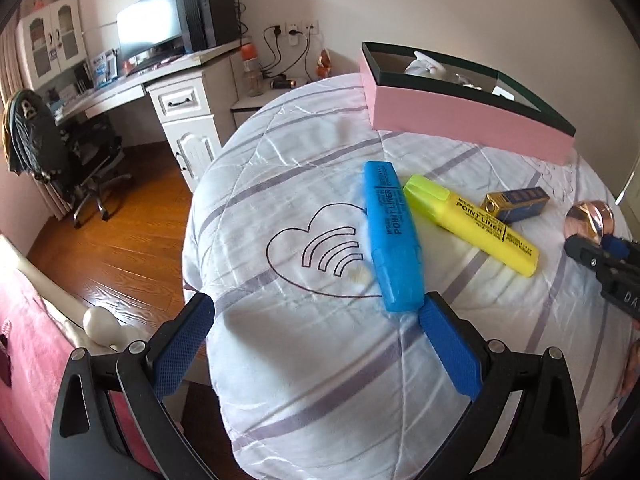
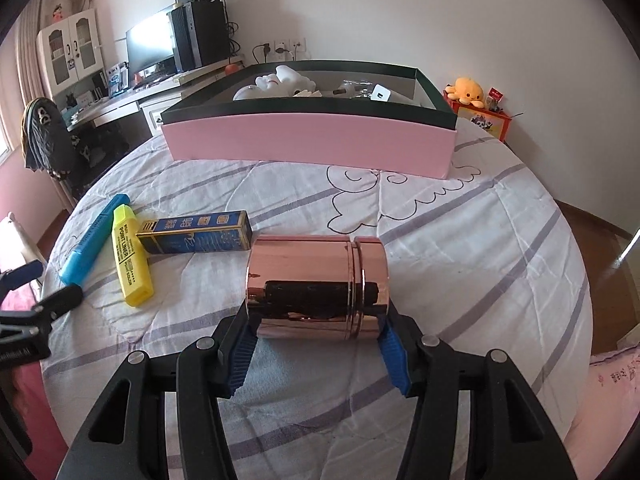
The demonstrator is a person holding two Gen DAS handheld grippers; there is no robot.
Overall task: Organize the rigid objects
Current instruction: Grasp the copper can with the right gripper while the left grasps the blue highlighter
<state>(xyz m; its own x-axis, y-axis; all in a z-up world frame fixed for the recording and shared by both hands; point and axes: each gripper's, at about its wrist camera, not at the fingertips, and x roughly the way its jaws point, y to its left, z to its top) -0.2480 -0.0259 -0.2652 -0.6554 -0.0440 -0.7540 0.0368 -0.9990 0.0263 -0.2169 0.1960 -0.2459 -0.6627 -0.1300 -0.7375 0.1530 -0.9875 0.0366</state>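
Observation:
A blue highlighter (image 1: 394, 240) lies on the quilted bed, its near end just beyond my open left gripper (image 1: 316, 320). A yellow highlighter (image 1: 472, 224) and a small blue-and-gold box (image 1: 516, 202) lie to its right. In the right wrist view the blue highlighter (image 2: 94, 240), yellow highlighter (image 2: 130, 254) and blue-and-gold box (image 2: 196, 232) sit at left. My right gripper (image 2: 316, 330) is shut on a rose-gold metal canister (image 2: 318, 284), held on its side by both ends. The canister (image 1: 588, 218) also shows at the right of the left wrist view.
A pink box with dark rim (image 2: 312, 140) stands at the far side of the bed, holding white items; it also shows in the left wrist view (image 1: 460, 120). A desk with monitor (image 1: 152, 36), an office chair (image 1: 60, 152) and wood floor lie left of the bed.

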